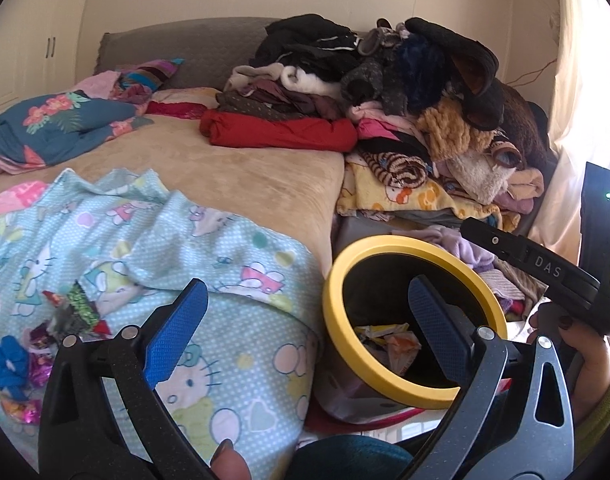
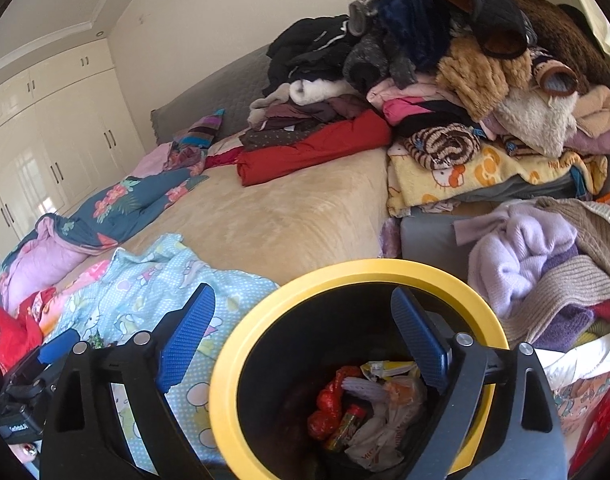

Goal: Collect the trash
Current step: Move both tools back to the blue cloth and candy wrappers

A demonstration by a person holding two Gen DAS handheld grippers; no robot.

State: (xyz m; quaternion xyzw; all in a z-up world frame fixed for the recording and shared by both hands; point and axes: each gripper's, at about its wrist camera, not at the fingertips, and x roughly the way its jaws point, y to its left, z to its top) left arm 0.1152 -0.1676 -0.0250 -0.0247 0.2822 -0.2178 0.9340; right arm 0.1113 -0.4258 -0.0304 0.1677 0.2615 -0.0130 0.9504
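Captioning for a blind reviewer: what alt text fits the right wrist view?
Right gripper hangs open and empty over a yellow-rimmed bin holding wrappers. Beyond lie a blue cartoon-print sheet and a clothes pile.

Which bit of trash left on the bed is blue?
The blue wrapper at the edge of the patterned sheet; the scraps beside it are pink, purple, green and red.

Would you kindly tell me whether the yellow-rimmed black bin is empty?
Not empty: the yellow-rimmed black bin holds crumpled wrappers at its bottom, well below the rim.
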